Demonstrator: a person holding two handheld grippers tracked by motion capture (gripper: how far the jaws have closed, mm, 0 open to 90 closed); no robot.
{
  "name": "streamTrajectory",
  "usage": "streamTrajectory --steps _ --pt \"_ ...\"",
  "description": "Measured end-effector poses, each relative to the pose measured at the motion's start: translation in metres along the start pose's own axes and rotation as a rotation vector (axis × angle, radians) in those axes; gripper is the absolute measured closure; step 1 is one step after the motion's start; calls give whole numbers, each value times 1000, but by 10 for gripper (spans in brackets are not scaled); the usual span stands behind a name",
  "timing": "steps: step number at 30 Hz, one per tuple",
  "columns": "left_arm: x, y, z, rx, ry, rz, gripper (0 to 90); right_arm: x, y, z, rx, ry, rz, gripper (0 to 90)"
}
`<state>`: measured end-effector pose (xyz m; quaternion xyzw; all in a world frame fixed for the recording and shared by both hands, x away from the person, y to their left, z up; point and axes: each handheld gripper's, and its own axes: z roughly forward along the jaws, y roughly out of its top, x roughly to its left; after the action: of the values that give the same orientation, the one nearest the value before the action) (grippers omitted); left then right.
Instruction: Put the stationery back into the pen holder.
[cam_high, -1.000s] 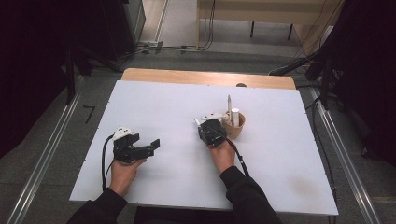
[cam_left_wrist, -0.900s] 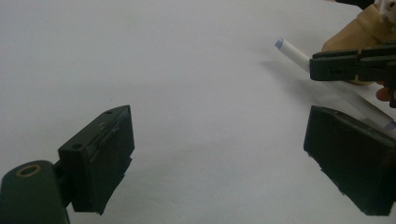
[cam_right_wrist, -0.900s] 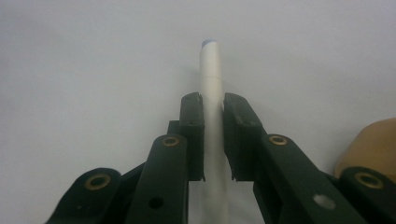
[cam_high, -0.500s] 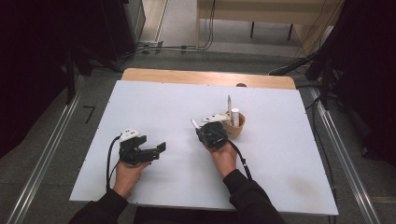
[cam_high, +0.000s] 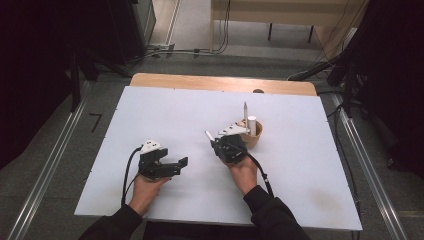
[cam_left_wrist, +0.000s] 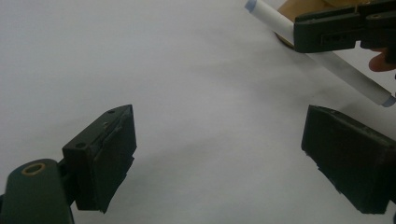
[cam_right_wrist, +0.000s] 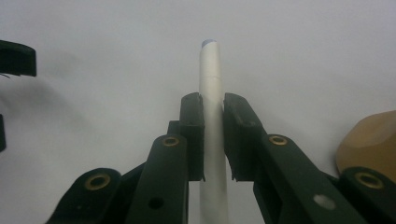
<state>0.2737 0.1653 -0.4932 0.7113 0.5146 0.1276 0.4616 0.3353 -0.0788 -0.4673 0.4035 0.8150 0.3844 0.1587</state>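
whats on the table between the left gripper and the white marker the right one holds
Nothing: in the high view only bare white table separates the open left gripper from the white marker clamped in the right gripper. The left gripper view shows the same bare stretch.

A white surface (cam_high: 165, 115) lies over a wooden tabletop whose far edge (cam_high: 200, 81) shows bare. Grey floor (cam_high: 192, 20) runs beyond it, crossed by cables (cam_high: 200, 50). Black curtains (cam_high: 35, 60) darken both sides; a pale wooden table (cam_high: 280, 12) stands behind.
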Motion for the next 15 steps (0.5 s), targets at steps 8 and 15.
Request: streamTrajectory --steps 8,15 --pt "-19 0 8 16 -42 18 102 -3 -4 -13 -20 16 5 770" --pt "-31 1 17 25 -86 19 111 -6 -6 -19 -32 25 5 770"
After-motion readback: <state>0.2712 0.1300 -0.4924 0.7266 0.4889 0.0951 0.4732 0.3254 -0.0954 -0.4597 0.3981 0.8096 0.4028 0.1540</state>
